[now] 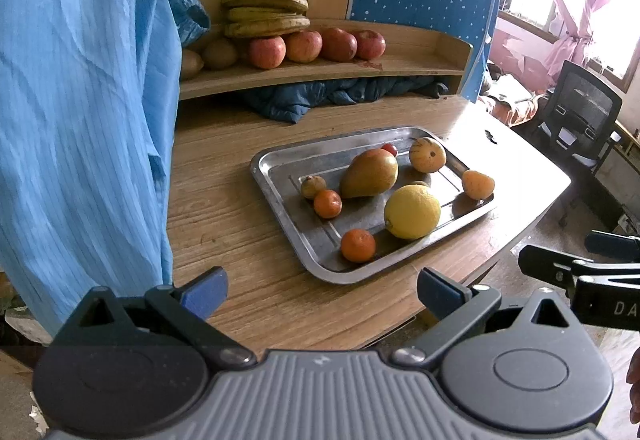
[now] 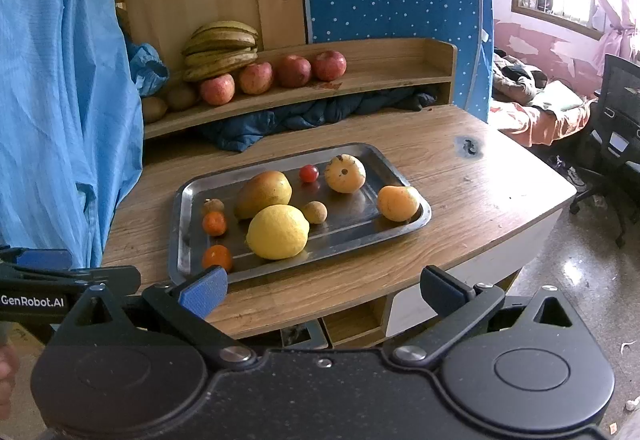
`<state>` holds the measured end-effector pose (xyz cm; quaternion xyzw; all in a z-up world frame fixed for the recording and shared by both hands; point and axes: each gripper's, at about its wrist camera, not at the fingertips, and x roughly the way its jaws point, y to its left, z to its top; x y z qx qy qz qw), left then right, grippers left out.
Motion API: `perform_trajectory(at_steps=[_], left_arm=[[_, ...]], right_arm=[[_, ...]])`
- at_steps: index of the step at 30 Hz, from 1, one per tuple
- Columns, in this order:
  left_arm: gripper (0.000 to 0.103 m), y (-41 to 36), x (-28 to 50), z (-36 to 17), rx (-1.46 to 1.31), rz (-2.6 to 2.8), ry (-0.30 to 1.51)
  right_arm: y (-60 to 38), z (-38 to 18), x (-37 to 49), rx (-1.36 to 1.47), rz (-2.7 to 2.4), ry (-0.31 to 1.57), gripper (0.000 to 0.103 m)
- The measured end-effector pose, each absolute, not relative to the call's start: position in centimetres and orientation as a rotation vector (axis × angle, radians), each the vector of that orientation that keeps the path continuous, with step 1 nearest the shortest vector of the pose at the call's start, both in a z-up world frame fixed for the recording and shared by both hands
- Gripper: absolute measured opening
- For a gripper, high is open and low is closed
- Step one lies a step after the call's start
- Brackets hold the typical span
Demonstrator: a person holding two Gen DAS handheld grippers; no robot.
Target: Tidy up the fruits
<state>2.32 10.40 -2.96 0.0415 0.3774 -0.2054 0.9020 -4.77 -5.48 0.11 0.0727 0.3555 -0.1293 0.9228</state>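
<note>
Fruit's all sitting loose in the metal tray (image 2: pixel 416 218) on the table: lemon (image 2: pixel 278 231) near its front, mango (image 2: pixel 264 193) behind that, two small oranges by the tray's left rim. Left gripper (image 1: pixel 322 290) and right gripper (image 2: pixel 324 290) both hover short of the tray, fingers spread wide, holding nothing. Could be pre-sorting or already done, honestly can't tell.

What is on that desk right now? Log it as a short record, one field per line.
surface: wooden desk
tray: metal tray, lying flat on the desk
tray contents: lemon, pear-shaped fruit, two tangerines, small red fruit, a few other fruits
shelf: wooden shelf with four apples in a row, bananas behind
left tongs: open, empty
right tongs: open, empty
</note>
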Motion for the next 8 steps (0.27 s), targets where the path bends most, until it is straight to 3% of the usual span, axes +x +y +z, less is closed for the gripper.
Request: perform_trajectory(at_steps=[8], left_arm=[[0.103, 10.35, 2.45, -3.01, 0.090, -0.424, 0.782]], right_arm=[[-5.40, 0.00, -4.76, 0.152, -0.267, 0.732, 0.102]])
